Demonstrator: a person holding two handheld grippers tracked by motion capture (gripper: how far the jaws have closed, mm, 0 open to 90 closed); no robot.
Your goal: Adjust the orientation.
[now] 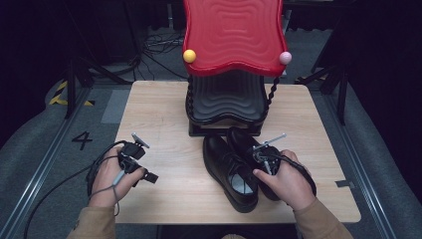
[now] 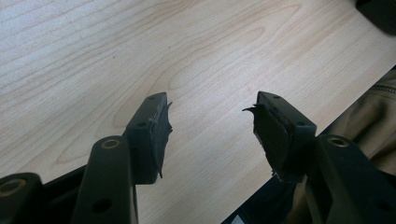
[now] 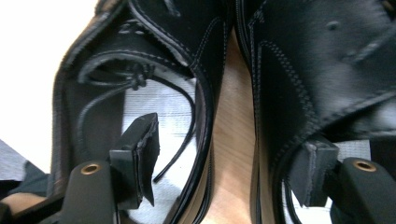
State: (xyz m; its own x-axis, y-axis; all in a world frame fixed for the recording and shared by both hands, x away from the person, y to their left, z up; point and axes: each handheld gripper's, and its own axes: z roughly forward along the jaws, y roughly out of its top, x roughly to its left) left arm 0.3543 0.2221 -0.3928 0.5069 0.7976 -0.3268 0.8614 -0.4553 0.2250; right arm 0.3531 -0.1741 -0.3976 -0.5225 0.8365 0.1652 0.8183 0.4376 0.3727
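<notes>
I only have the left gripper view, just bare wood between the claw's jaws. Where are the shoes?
Observer: Two black shoes stand side by side on the table, to the right of the left claw.
Operator: What is the right claw doing?
Observer: The right claw straddles their adjoining walls, with one jaw in each shoe's opening.
Operator: Is it gripping them?
Observer: No, it is open. One pad stands clear of the wall.
</notes>
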